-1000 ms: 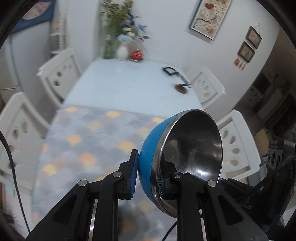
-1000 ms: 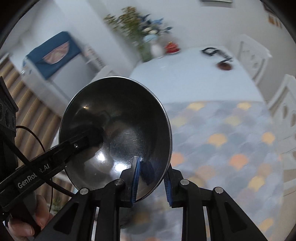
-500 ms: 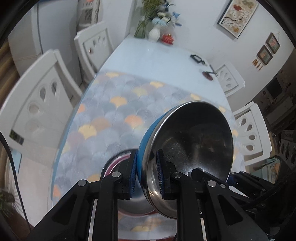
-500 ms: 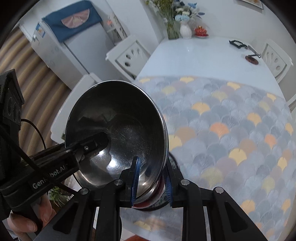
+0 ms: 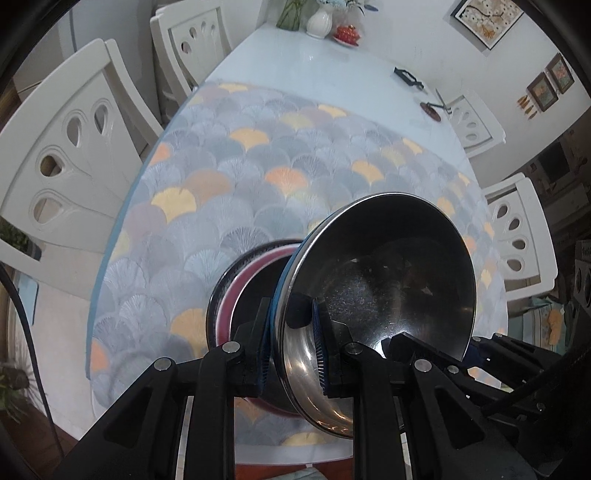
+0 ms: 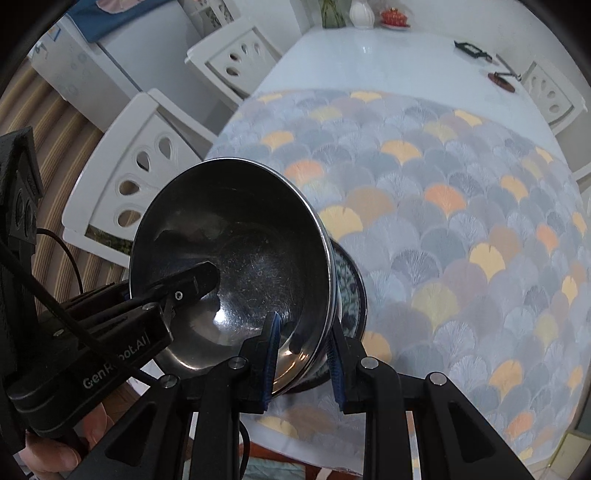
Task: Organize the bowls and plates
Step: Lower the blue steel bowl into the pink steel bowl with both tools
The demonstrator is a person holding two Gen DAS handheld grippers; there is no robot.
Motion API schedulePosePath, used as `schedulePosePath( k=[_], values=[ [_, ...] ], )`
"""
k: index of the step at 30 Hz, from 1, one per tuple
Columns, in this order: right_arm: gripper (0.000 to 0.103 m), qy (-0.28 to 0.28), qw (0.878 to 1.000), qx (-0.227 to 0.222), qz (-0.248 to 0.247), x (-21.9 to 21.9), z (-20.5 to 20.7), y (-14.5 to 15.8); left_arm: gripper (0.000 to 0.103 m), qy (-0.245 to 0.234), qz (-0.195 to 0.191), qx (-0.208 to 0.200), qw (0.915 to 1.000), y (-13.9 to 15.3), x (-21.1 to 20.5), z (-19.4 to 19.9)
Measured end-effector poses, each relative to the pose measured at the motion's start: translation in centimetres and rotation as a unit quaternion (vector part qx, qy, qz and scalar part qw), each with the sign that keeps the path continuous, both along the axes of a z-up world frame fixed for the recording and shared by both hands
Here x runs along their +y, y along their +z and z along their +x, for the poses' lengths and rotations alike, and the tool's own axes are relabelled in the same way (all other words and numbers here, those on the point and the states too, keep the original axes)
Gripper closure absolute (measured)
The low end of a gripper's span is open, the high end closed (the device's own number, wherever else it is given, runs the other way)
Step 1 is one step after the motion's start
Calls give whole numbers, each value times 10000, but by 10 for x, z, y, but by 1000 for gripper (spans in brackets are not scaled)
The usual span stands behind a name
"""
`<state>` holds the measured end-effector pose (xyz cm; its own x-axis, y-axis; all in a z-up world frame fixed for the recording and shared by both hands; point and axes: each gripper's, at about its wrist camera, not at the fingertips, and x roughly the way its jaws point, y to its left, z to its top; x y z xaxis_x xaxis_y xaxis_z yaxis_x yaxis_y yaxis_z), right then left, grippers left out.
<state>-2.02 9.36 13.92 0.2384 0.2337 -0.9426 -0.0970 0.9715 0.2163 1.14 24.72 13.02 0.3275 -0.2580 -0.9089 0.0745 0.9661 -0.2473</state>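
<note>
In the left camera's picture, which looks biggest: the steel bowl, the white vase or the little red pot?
1. Steel bowl, by far, though it is held right at the camera.
2. White vase.
3. Red pot, close to the vase in size; both stand far off.

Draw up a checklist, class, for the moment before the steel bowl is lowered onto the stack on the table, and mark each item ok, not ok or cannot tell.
1. Left gripper clamps the rim of the steel bowl: ok.
2. Right gripper clamps the opposite rim: ok.
3. Bowl level: not ok, it is tilted.
4. Bowl sits above the pink-rimmed bowl on the patterned plate: ok.
5. Bowl already touching the stack: cannot tell.
6. Placemat around the stack free of other items: ok.
</note>
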Motion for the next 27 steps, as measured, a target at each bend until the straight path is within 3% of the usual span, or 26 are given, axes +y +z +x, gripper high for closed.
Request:
schedulePosePath(
  k=[9, 19, 27],
  values=[
    [79, -3, 9998, 209, -18, 6, -7, -14, 86, -102, 179, 78, 9998, -12, 3, -5],
    [79, 22, 9998, 158, -132, 12, -9, -12, 83, -439, 704, -85, 9965, -13, -3, -5],
    [79, 214, 9993, -86, -282, 16, -19, 0, 79, -299, 125, -64, 9995, -10, 20, -14]
  ],
)
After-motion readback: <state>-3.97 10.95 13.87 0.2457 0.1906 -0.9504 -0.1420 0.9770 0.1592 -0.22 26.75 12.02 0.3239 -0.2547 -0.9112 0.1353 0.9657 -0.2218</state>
